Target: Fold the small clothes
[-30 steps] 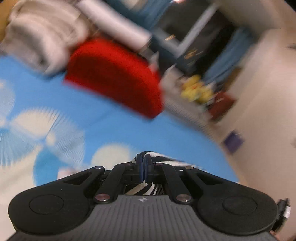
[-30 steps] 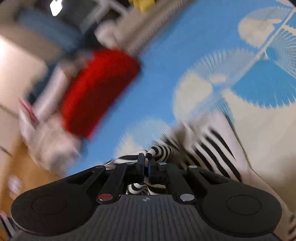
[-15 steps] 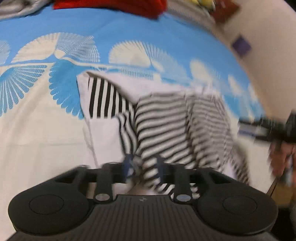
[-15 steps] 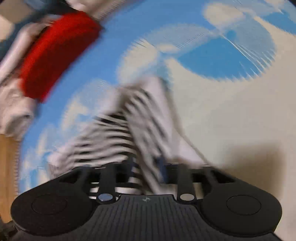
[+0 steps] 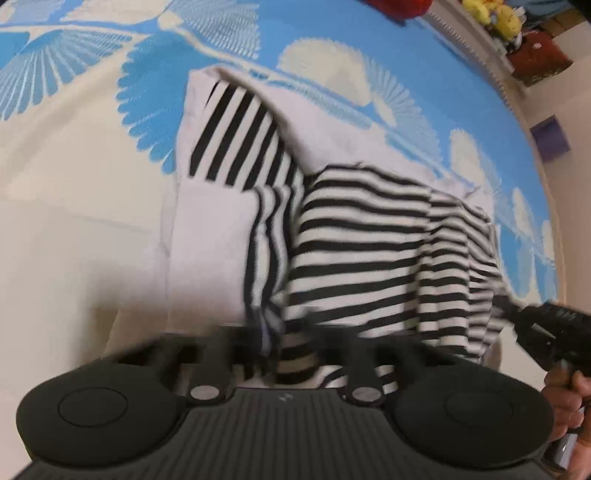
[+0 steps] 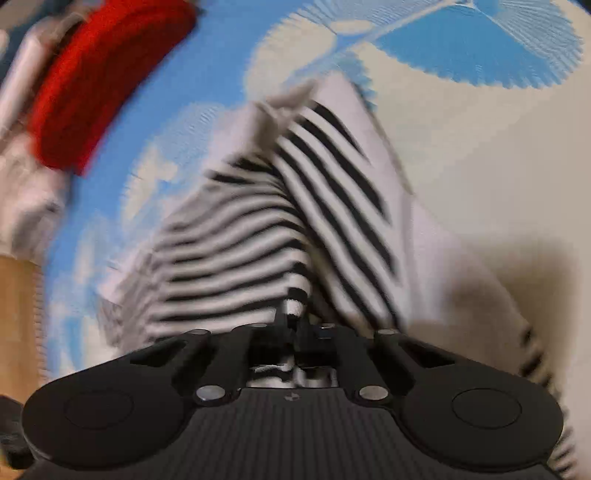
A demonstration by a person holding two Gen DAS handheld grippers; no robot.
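Observation:
A black-and-white striped garment with plain white panels lies rumpled on the blue and cream patterned sheet. My left gripper hangs low over its near edge with jaws spread wide; cloth lies between them, blurred. My right gripper is shut on a striped fold of the same garment. The right gripper and the hand that holds it show at the right edge of the left wrist view.
A red folded cloth and pale bedding lie at the far side of the sheet. Wooden floor borders the sheet. Yellow toys and a purple box sit beyond the sheet edge.
Both grippers swung down from a raised pose toward the sheet. The garment has come down and spread on the sheet. The left jaws went from pinched shut to wide apart.

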